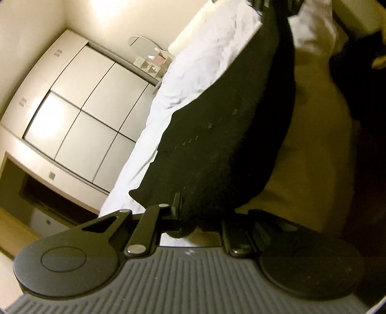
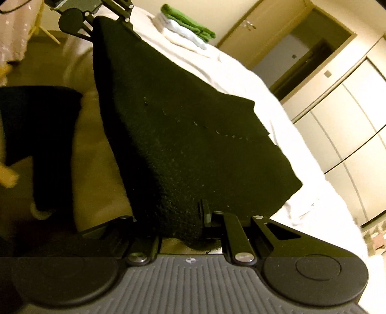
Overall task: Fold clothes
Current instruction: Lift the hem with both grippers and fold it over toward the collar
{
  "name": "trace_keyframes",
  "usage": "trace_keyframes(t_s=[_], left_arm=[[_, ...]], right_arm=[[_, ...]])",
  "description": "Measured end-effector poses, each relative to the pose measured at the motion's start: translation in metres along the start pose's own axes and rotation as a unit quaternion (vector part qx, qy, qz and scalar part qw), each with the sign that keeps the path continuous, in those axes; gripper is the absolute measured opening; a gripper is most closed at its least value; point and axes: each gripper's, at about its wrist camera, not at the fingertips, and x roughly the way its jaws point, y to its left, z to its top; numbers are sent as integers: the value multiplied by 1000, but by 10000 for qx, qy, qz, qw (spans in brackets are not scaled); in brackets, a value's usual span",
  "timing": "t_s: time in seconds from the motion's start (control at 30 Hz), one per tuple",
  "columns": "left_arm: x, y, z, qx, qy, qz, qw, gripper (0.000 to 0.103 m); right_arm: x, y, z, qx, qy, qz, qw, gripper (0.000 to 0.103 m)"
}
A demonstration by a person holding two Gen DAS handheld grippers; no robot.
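Black garment (image 1: 217, 135) edge pinched in left gripper (image 1: 190, 212), stretched ahead to right gripper (image 2: 205, 217), also clamped on it, above bed (image 1: 193, 72). Thin bites, probably; uneven pull could slip one corner.

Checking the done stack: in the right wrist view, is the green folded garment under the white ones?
No, the green folded garment lies on top of the white folded ones on the bed.

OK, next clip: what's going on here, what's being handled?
A person holds a black garment stretched between two handheld grippers over a bed with white bedding. The left gripper and the right gripper are each shut on an end of it. A stack of folded clothes already sits farther up the bed.
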Motion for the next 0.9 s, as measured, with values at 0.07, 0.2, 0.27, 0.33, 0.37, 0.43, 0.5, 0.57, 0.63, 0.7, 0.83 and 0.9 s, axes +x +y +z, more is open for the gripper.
trace_keyframes(t_s=[0.07, 0.2, 0.27, 0.33, 0.37, 0.43, 0.5, 0.57, 0.63, 0.7, 0.83, 0.9], left_arm=[[-28, -6, 5, -192, 51, -126, 9997, 10], [-74, -22, 11, -447, 173, -331, 9983, 11], [-79, -23, 11, -469, 230, -372, 9979, 11], [-75, -5, 15, -691, 189, -474, 9963, 11], [-70, 8, 18, -833, 155, -549, 9949, 11], [-62, 34, 22, -1078, 96, -632, 9921, 11], [-49, 65, 25, -1394, 42, -734, 9875, 12], [-24, 97, 27, -1789, 49, -801, 9806, 12], [12, 128, 24, -2274, 129, -919, 9694, 12], [49, 149, 16, -2736, 283, -1059, 9556, 13], [141, 167, -23, -3957, 1040, -1525, 8996, 17], [168, 167, -46, -4545, 1325, -1724, 8638, 17]], right_arm=[[-21, 14, 0, 98, 59, 224, 9997, 12], [-44, 29, -2, 323, 214, 650, 9971, 12], [-46, 24, 0, 457, 270, 830, 9951, 12], [-43, 0, 9, 616, 192, 883, 9940, 11], [-42, -12, 13, 695, 153, 909, 9933, 10], [-39, -39, 22, 873, 61, 959, 9915, 9], [-31, -85, 33, 1223, -145, 989, 9874, 9], [-17, -129, 38, 1575, -283, 1005, 9820, 10], [1, -171, 35, 1926, -305, 1041, 9753, 11], [33, -209, 23, 2381, -203, 1134, 9644, 12], [120, -263, -21, 4032, 204, 1539, 9018, 28], [164, -276, -49, 4890, 398, 1909, 8502, 29]])
